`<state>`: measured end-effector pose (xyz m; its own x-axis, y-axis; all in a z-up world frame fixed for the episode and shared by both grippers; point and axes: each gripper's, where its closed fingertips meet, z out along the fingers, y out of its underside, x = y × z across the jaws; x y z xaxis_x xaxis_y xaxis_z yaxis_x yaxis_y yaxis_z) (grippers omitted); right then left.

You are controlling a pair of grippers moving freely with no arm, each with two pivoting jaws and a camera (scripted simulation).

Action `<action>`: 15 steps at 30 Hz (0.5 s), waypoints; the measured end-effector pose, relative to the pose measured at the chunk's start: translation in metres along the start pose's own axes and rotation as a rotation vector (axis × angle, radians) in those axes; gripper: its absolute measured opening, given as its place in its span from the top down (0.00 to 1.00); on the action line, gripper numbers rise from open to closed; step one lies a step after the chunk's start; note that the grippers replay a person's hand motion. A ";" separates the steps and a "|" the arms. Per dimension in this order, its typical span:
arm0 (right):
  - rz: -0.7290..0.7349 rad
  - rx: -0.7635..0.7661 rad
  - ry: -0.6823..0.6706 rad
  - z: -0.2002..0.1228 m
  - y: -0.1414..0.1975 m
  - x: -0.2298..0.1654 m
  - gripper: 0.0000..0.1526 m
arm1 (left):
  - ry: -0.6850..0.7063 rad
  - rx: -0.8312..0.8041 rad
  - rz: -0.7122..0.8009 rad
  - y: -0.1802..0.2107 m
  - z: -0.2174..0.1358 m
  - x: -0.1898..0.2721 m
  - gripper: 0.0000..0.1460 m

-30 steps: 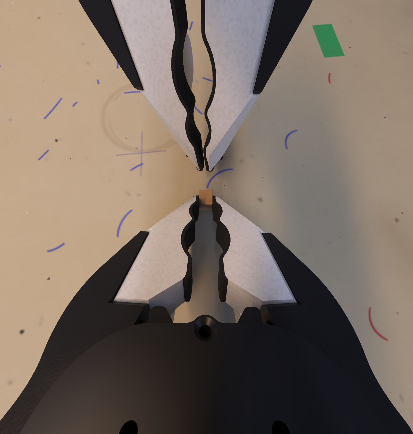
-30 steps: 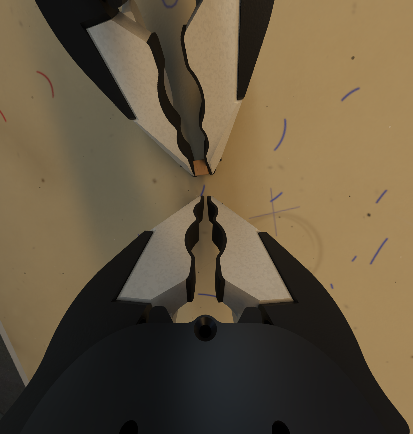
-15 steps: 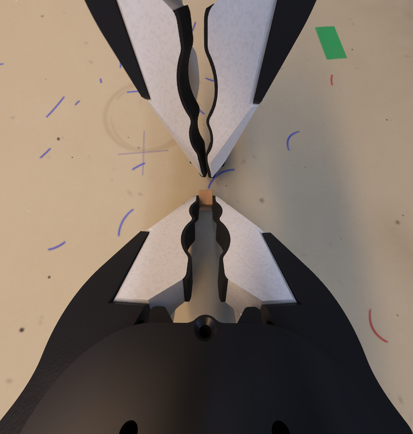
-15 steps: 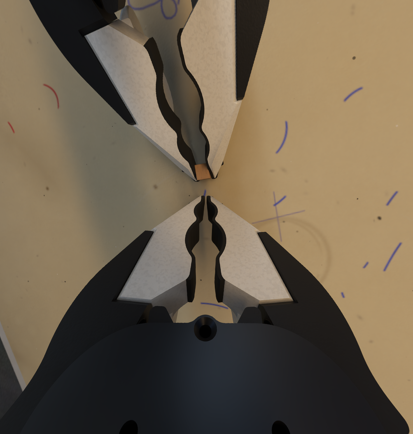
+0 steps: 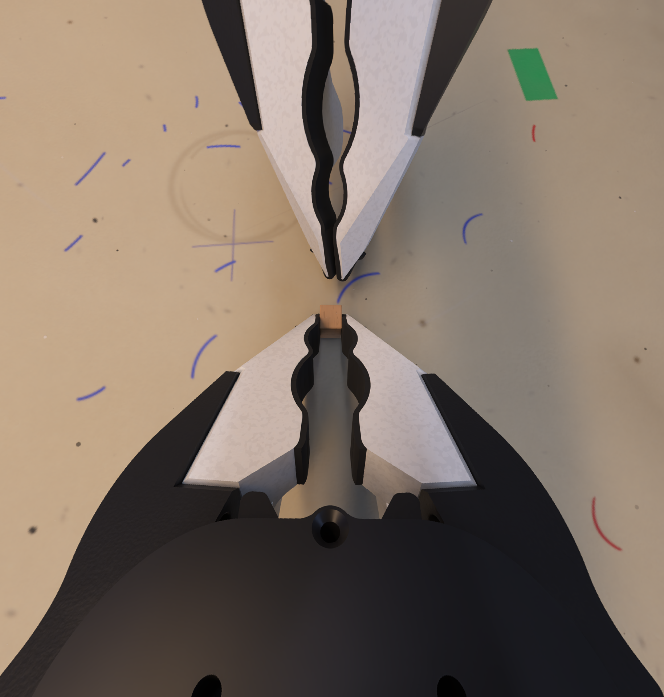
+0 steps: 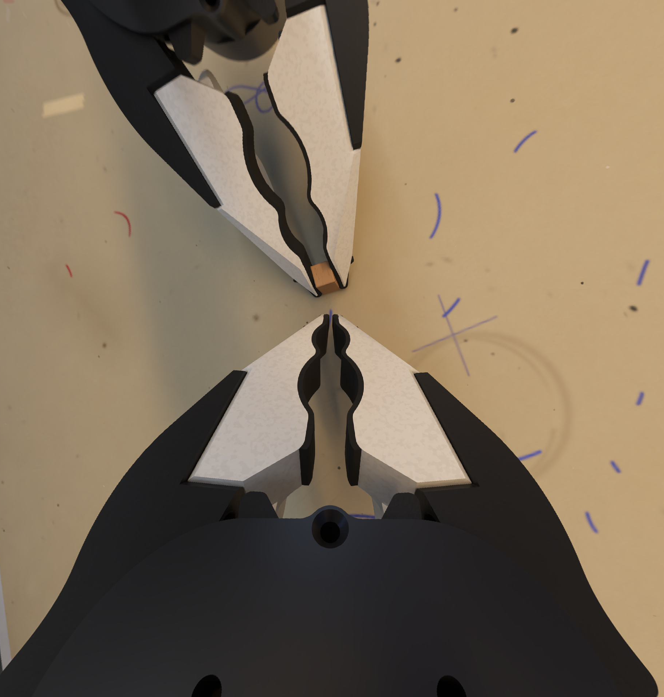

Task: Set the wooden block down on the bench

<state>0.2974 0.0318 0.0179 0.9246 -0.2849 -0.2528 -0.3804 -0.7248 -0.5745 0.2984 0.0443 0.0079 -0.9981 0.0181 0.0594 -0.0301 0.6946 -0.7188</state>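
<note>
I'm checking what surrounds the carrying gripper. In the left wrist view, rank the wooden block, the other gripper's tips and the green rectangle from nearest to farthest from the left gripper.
1. Wooden block: clamped at the left gripper tips.
2. Right gripper: tips straight ahead, apart from the block.
3. Green rectangle: far ahead on the bench, to the right.

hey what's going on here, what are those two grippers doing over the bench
The left gripper is shut on a small wooden block, pinching it at the very tips of its fingers above the tan bench. The right gripper faces it tip to tip, shut and holding nothing, with a small gap between the two. Whether the block touches the bench yet is not clear. Pen marks and a green patch dot the surface.
</note>
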 end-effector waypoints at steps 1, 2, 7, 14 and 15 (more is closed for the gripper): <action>0.014 0.023 -0.004 -0.001 -0.001 0.000 0.99 | -0.001 0.001 0.000 0.000 0.000 0.000 0.93; 0.036 0.054 -0.009 -0.003 -0.003 0.000 0.99 | -0.004 0.002 -0.002 0.000 0.000 -0.001 0.93; 0.162 0.193 -0.067 -0.013 -0.013 -0.002 0.99 | -0.055 0.057 0.028 -0.007 -0.005 -0.004 0.87; 0.448 0.701 -0.180 -0.060 -0.058 -0.004 0.99 | -0.336 0.336 0.145 -0.050 -0.043 -0.012 0.85; 0.485 0.785 -0.205 -0.068 -0.063 -0.005 0.99 | -0.390 0.373 0.164 -0.057 -0.051 -0.013 0.87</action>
<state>0.3179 0.0367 0.1084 0.6690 -0.2744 -0.6908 -0.6961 0.0945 -0.7117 0.3161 0.0407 0.0835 -0.9353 -0.2119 -0.2835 0.1808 0.4025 -0.8974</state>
